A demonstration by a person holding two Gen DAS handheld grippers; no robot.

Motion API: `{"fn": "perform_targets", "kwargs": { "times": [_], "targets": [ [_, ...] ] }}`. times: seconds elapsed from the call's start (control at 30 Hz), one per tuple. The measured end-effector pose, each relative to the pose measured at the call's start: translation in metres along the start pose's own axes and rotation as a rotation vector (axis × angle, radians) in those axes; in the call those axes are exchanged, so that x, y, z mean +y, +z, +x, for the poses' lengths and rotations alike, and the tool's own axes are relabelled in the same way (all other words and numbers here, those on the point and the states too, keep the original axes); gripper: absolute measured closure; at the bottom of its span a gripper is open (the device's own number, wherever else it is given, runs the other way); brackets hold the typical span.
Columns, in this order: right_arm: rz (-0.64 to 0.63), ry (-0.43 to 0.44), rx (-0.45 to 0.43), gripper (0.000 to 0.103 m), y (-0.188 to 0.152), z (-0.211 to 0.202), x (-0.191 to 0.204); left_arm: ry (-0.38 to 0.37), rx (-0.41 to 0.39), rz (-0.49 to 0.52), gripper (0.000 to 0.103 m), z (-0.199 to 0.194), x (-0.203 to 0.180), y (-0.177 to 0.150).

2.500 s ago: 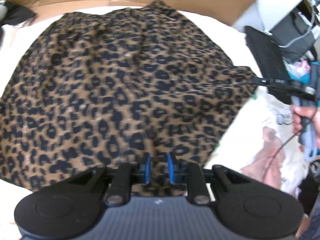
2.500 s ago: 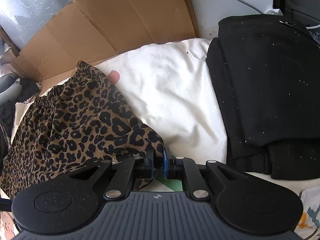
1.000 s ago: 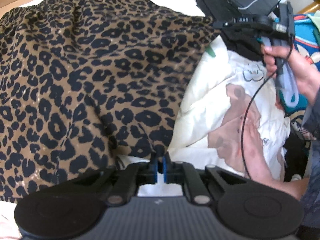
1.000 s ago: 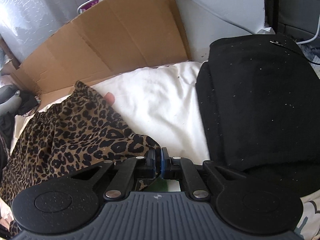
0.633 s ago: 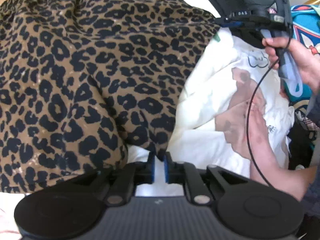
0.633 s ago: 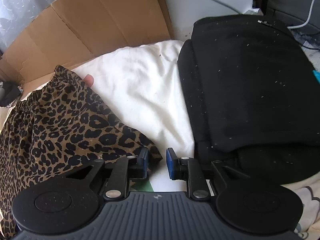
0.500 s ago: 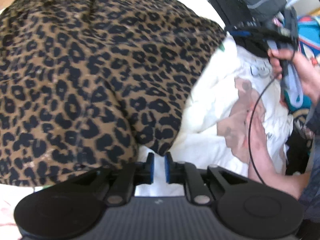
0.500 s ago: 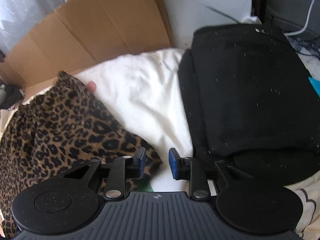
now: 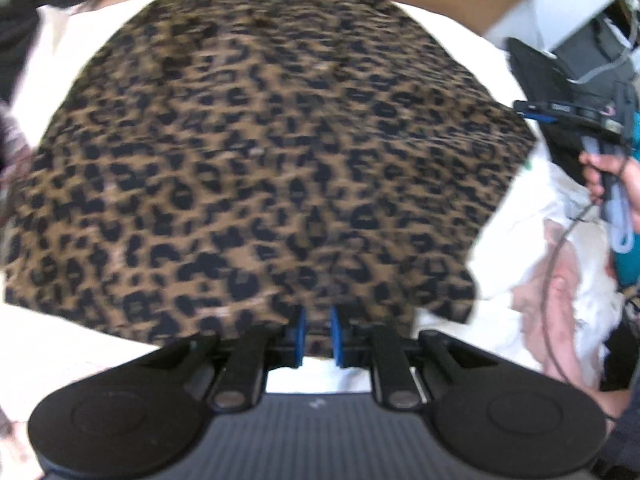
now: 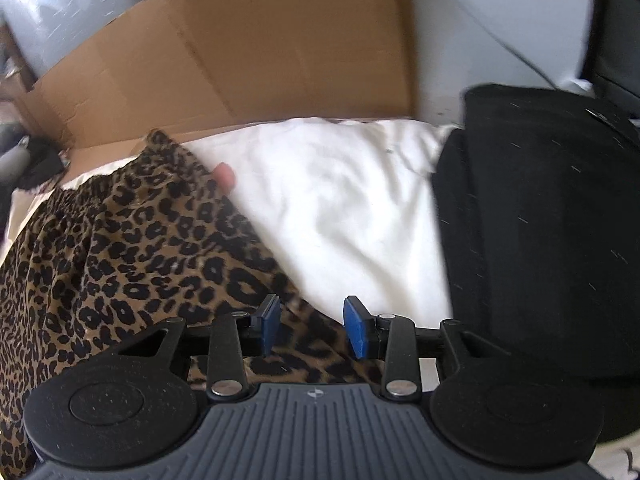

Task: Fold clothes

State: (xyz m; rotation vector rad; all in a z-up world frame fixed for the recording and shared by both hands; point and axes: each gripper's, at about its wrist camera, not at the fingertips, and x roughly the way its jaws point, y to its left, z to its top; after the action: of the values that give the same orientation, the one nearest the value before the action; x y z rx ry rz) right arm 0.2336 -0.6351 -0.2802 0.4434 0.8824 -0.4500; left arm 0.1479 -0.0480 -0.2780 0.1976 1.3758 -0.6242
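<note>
Leopard garment (image 9: 280,152): spread flat on the white bedding (image 10: 344,208); its gathered waistband lies at the far edge, just beside the cardboard sheet (image 10: 248,60); its near hem reaches both grippers; blurred in the left wrist view
Left gripper (image 9: 318,330): blue pads stand a narrow gap apart at the garment's near hem; hem cloth shows in the gap, yet the pads do not press on it; released
Right gripper (image 10: 312,326): jaws opening, well apart; the garment's right corner lies under and between them, unclamped; let go
Right hand (image 9: 612,172): seen from the left wrist view, wrapped round the right gripper's handle, off the garment's right edge
Black folded clothes (image 10: 540,232): stacked on the bedding, right of the garment, apart from it
Fingertip (image 10: 224,174): pink, peeping from under the garment's far right edge, near the waistband
</note>
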Motion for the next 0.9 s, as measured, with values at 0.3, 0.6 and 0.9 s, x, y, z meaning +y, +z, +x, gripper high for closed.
{"fn": "perform_targets", "kwargs": {
  "times": [0.3, 0.6, 0.9],
  "targets": [
    [-0.065, -0.125, 0.038, 0.06, -0.002, 0.027, 0.005, 0.178, -0.057, -0.099, 0.09, -0.007, 0.066, -0.001],
    [0.035, -0.149, 0.002, 0.06, -0.007, 0.001, -0.003, 0.387, -0.131, -0.289, 0.083, -0.015, 0.144, -0.003],
    [0.003, -0.072, 0.007, 0.06, -0.015, -0.013, 0.031, 0.359, -0.204, -0.22, 0.064, -0.007, 0.162, -0.001]
  ]
}}
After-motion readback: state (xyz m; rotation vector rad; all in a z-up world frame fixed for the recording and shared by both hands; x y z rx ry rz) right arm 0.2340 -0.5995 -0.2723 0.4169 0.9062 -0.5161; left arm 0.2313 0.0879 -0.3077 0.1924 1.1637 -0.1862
